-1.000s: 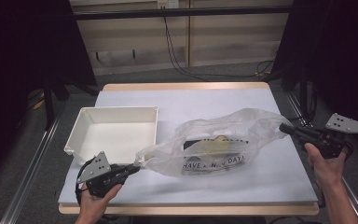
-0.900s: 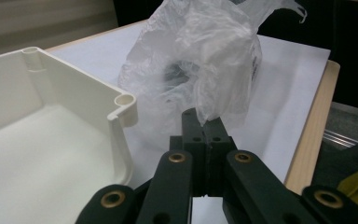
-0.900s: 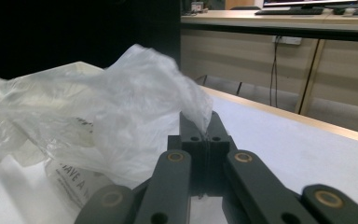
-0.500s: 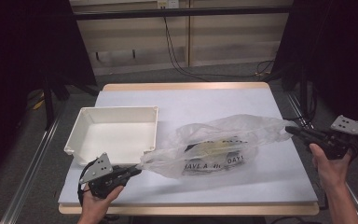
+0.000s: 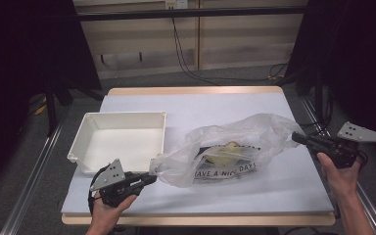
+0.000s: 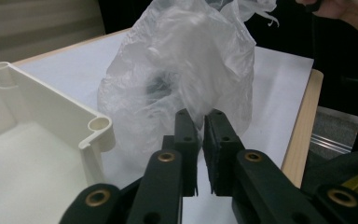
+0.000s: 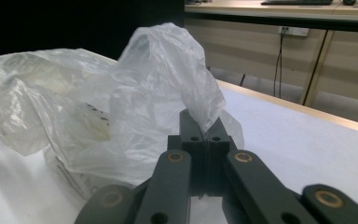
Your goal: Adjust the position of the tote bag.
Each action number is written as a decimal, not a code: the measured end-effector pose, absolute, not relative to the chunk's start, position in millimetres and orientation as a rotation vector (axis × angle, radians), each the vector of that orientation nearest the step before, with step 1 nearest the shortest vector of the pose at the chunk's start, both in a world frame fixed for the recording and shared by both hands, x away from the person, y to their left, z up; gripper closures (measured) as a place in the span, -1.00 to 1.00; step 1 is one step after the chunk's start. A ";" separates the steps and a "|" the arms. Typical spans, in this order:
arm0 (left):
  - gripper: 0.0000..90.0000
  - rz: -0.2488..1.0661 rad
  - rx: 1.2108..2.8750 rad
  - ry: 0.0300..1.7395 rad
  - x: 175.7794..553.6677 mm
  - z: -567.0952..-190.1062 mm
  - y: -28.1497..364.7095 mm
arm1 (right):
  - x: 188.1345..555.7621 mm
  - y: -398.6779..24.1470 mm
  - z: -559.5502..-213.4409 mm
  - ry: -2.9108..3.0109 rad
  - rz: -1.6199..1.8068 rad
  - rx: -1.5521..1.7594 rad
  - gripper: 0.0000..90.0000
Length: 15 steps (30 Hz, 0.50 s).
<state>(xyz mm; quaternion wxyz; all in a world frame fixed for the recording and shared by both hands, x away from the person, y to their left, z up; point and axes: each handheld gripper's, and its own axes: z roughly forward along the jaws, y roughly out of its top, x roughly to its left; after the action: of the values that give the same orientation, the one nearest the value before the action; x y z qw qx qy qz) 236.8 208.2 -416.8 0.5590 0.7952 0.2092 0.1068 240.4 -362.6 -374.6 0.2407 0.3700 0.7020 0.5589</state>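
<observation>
Lying right of white tray (image 5: 122, 142): plastic bag (image 5: 225, 152), print showing from above. Right gripper (image 7: 205, 135) clenching bag edge; left gripper (image 6: 200, 135) just opening, film between jaws, unpinched. Forearms entering low.

Bag (image 5: 235, 147): thin translucent plastic film, crinkled, faintly glossy, black print on side. Tray (image 5: 122, 142): rigid cream plastic, smooth, matt. Counter (image 5: 235, 105): matt white sheet top, smooth; light wood edge. Left gripper (image 6: 200, 135) fingers (image 6: 220, 154): black, matt, textured pads.
</observation>
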 end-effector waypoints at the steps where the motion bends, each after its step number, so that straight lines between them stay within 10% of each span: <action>1: 0.82 0.259 1.860 0.492 234.0 -413.8 209.2 | 239.7 -363.0 -373.8 1.921 1.536 0.999 1.00; 8: 0.19 0.298 1.818 0.524 228.6 -402.6 216.5 | 231.6 -360.9 -368.0 1.923 1.546 0.984 0.83; 15: 0.01 0.334 1.792 0.509 229.4 -383.9 212.0 | 220.4 -362.3 -362.2 1.918 1.564 0.959 0.61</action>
<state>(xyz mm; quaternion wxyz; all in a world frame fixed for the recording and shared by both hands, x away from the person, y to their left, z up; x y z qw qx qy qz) 229.4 212.0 -383.9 0.5846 0.7681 0.2184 0.1432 220.4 -362.3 -362.2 0.2412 0.3508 0.7012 0.5719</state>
